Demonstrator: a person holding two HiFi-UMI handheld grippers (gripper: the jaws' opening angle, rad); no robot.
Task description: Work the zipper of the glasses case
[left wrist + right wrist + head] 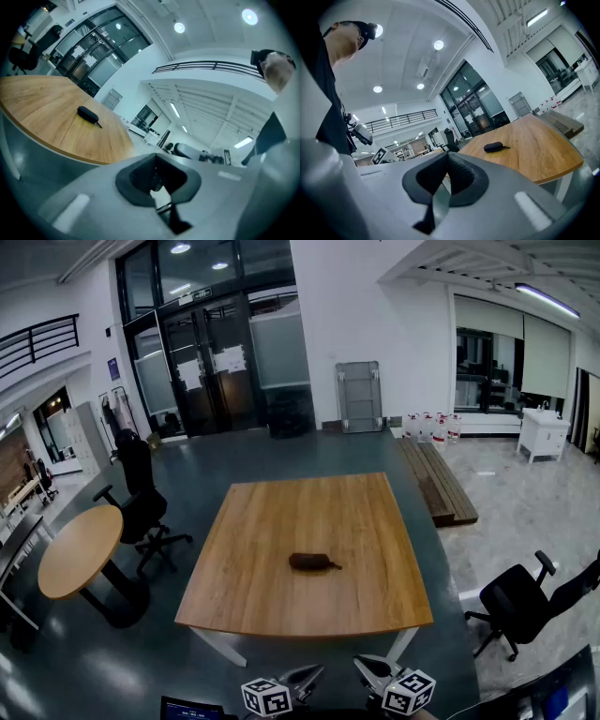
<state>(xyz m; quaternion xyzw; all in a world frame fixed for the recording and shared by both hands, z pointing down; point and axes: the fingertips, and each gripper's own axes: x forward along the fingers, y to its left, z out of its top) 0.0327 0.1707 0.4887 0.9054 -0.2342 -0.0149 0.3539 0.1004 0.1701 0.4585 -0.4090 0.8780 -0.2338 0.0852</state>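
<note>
- Looks light and fairly stiff-shelled, going by the small rounded form of the case (313,562); likely to skate on the smooth wood if tugged with one tool only.
- Best to pin the body at one end with one tool and pinch the thin tab (336,566) at the other end with the second; probably the zipper pull, though too small to tell for sure.
- Worth a light pinch on the body: a soft cover over a hard shell may dent or slip under a hard squeeze.
- Small, dark, oblong, pill-shaped, lying flat and seemingly zipped shut, with that short tail sticking out on the right in the head view.
- Lies alone near the middle of the bench (281,521), a little toward the near edge, well apart from both tools.
- Left tool (314,672): jaws closed together, nothing between them, held low in front of the bench's near edge.
- Right tool (364,665): likewise closed and empty, just beside the left one, aimed roughly level toward the case.
- No contact yet; zipper not yet worked, so a reach forward over the bench edge needed first.
</note>
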